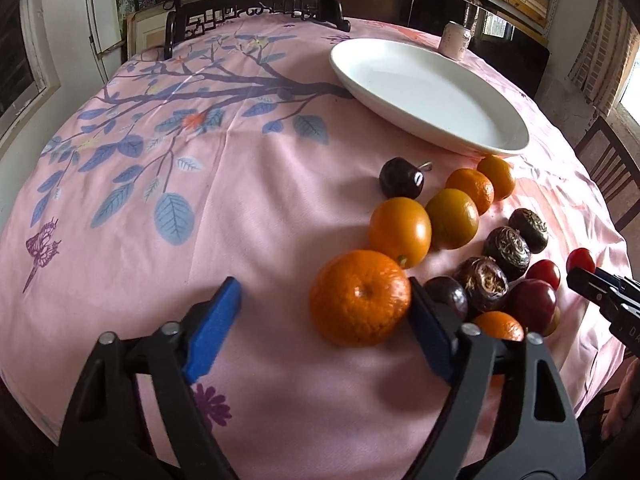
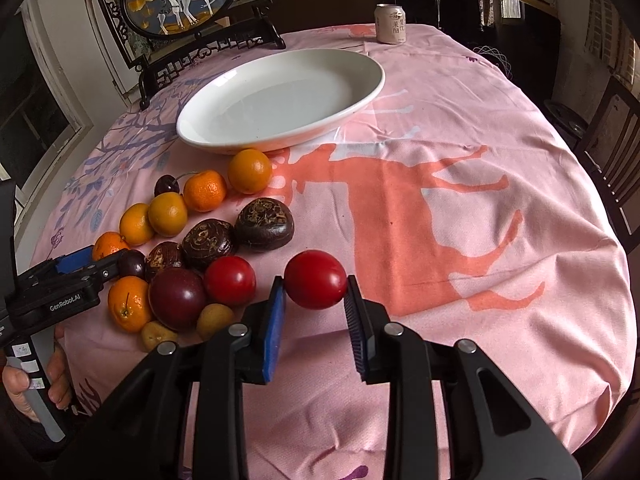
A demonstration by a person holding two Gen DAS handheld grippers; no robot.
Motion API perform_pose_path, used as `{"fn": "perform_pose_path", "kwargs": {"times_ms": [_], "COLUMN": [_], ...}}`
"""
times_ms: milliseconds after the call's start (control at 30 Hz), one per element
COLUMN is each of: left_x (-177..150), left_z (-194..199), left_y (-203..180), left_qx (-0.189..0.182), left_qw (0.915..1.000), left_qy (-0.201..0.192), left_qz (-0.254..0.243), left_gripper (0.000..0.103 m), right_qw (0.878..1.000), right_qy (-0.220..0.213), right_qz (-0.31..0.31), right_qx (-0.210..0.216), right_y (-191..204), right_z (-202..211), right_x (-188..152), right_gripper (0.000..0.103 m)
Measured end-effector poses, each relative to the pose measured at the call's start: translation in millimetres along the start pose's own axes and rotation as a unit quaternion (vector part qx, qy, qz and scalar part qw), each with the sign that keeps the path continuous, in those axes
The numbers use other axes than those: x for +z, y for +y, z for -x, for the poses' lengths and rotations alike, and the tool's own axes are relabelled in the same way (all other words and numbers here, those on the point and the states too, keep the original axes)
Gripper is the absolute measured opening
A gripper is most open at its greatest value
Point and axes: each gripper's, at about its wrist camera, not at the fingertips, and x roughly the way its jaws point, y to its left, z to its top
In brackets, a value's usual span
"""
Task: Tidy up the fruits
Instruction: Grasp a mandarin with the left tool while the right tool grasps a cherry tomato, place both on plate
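A white oval plate (image 1: 472, 136) (image 2: 360, 92) lies empty on the pink cloth. Below it sits a cluster of fruit: several oranges, dark ridged fruits (image 2: 264, 224), a cherry (image 1: 401, 178), plums and red tomatoes. My left gripper (image 1: 324, 300) is open, its right pad touching a large mandarin (image 1: 360, 298) that sits between the pads. My right gripper (image 2: 315, 294) is closed on a red tomato (image 2: 316, 278) at the cluster's right edge; whether it is lifted I cannot tell. A second tomato (image 2: 230, 280) lies just left of it.
A drink can (image 2: 390, 24) stands beyond the plate. A framed deer picture on a dark carved stand (image 2: 180, 0) is at the table's far left. Chairs (image 2: 616, 144) stand at the right edge. The cloth right of the fruit is bare.
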Motion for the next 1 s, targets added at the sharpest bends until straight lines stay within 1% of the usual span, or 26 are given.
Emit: {"fn": "perform_pose_path", "kwargs": {"times_ms": [33, 200, 300, 400, 467, 500, 567, 633, 733, 800, 867, 933, 1000], "left_x": [1, -1, 6, 34, 66, 86, 128, 169, 216, 235, 246, 252, 258], "left_z": [1, 9, 27, 40, 40, 37, 20, -8, -55, -84, -107, -124, -134], "left_y": [-2, -4, -6, -10, -16, -22, -33, -42, -53, -58, -59, -59, -61], "left_qx": [-0.013, -0.027, -0.024, -0.030, -0.040, -0.039, -0.031, -0.039, -0.027, -0.027, -0.032, -0.042, -0.041], "left_qw": [0.9999, 0.9996, 0.9997, 0.9993, 0.9988, 0.9986, 0.9988, 0.9990, 0.9995, 0.9990, 0.9979, 0.9965, 0.9961], "left_qy": [-0.001, 0.011, -0.005, -0.011, -0.013, -0.017, -0.017, -0.002, 0.018, 0.035, 0.053, 0.066, 0.072], "left_qz": [-0.002, 0.003, -0.006, -0.017, -0.026, -0.030, -0.035, -0.022, -0.002, 0.007, 0.020, 0.029, 0.030], "left_gripper": [0.045, 0.046, 0.046, 0.046, 0.046, 0.046, 0.046, 0.046, 0.046, 0.046, 0.046, 0.046, 0.046], "right_qw": [1.000, 1.000, 1.000, 0.999, 0.998, 0.997, 0.996, 0.995, 0.996, 0.997, 0.998, 0.997, 0.997], "right_qy": [-0.002, -0.013, -0.020, -0.020, -0.033, -0.041, -0.048, -0.043, -0.023, -0.002, 0.018, 0.034, 0.040], "right_qz": [0.000, 0.006, 0.015, 0.030, 0.053, 0.062, 0.066, 0.066, 0.062, 0.060, 0.053, 0.049, 0.049], "right_qx": [-0.001, 0.001, 0.011, 0.026, 0.030, 0.032, 0.046, 0.063, 0.055, 0.049, 0.042, 0.043, 0.037], "right_y": [0, 1, 3, 5, 10, 12, 13, 13, 10, 6, 2, -3, -4], "right_z": [1, 9, 13, 12, 12, 10, -3, -25, -70, -100, -127, -146, -158], "right_x": [0, 2, 12, 37, 64, 79, 115, 149, 193, 214, 228, 238, 243], "right_gripper": [0.030, 0.030, 0.030, 0.030, 0.030, 0.030, 0.030, 0.030, 0.030, 0.030, 0.030, 0.030, 0.030]}}
